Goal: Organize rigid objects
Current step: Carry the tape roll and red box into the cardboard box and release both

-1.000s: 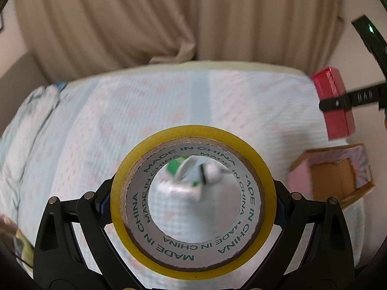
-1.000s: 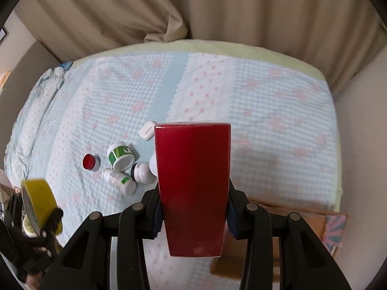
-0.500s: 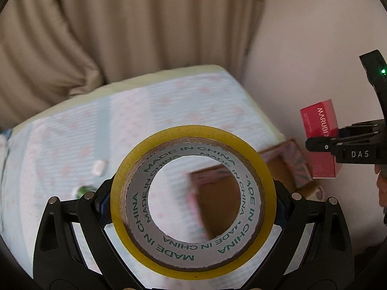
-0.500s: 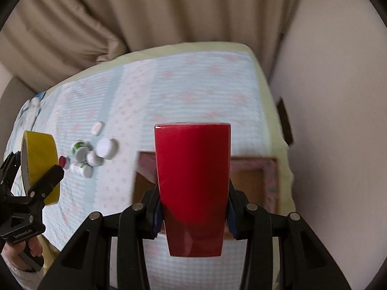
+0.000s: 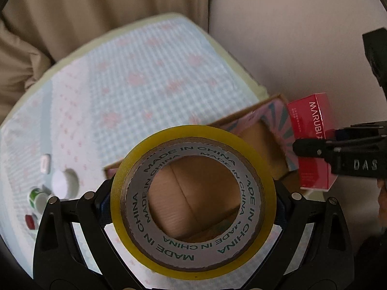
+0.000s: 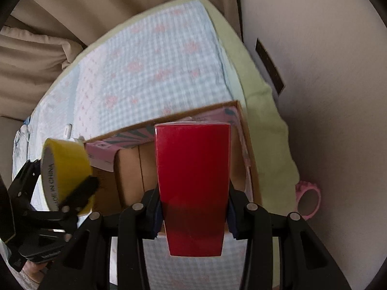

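A: Left tongs (image 5: 193, 207)?

B: They are clamping a yellow tape roll (image 5: 193, 188) by its sides, core facing the camera. It is hanging over the open box (image 5: 263, 142), whose brown floor is showing through the core.

A: Right tongs (image 6: 193, 217)?

B: They are gripping a red carton (image 6: 193, 188), pads pressing its two sides. It is standing upright above the box's right half. From the left view the carton is sitting just beyond the box's right rim; its side is reading "MARUBI".

A: The box?

B: It is lying on the bed (image 5: 145, 77), at the edge nearest the wall (image 6: 326, 72), flaps with a pink striped print folded out.

A: Other items?

B: Several small containers are sitting on the bedspread left of the box: a white lid (image 5: 64, 183), a green-and-white jar (image 5: 37, 197), a red cap (image 5: 30, 221), a small white case (image 5: 45, 163). A pink ring (image 6: 308, 199) is lying beside the bed against the wall.
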`<state>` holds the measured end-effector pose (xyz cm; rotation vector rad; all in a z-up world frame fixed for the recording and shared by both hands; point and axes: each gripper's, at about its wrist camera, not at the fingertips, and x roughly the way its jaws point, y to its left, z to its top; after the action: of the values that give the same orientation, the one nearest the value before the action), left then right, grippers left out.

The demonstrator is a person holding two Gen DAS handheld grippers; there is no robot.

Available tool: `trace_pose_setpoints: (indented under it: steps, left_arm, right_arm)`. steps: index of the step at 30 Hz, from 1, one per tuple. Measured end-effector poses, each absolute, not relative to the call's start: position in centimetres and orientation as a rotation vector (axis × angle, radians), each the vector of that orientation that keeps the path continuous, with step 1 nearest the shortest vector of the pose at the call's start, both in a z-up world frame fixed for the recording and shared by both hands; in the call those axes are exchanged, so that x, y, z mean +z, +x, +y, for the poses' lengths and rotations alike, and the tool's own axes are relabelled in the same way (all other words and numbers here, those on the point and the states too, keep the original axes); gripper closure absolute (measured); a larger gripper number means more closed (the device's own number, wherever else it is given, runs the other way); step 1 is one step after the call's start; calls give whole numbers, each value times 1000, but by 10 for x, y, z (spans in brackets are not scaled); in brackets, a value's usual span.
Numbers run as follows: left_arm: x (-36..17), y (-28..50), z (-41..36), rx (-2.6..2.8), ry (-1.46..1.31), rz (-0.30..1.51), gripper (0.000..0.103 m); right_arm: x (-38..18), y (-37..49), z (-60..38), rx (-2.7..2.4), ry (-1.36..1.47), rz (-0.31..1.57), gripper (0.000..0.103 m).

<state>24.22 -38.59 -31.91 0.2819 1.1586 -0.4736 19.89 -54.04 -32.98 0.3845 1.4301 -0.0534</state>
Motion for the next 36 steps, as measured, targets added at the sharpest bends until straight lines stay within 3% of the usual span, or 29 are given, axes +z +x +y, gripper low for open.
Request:
trace_pose_setpoints:
  steps: [11,21,22,23,24,36]
  left_arm:
    - [-431,254,-400,-445,441,1429,7]
    - [-418,249,-396,-502,456,1409,7]
    - [-413,247,-396,-515,455,1404,7]
    - [-408,245,-395,-528,454,1411,7]
    - [-404,244,-393,-524,459,1407,1]
    - [-368,242,-365,-540,406,1373,0]
  right_arm:
    - [-420,217,-515,-13,338,1581,65]
    - [-436,218,-516,4,366,1605,64]
    - [-433,219,-516,-2,368,1596,54]
    - [-431,220,-517,-20,370,1591,23]
    - [-428,221,-519,-38,372,1594,4]
    - [-402,210,-534,-33,461,1542,0]
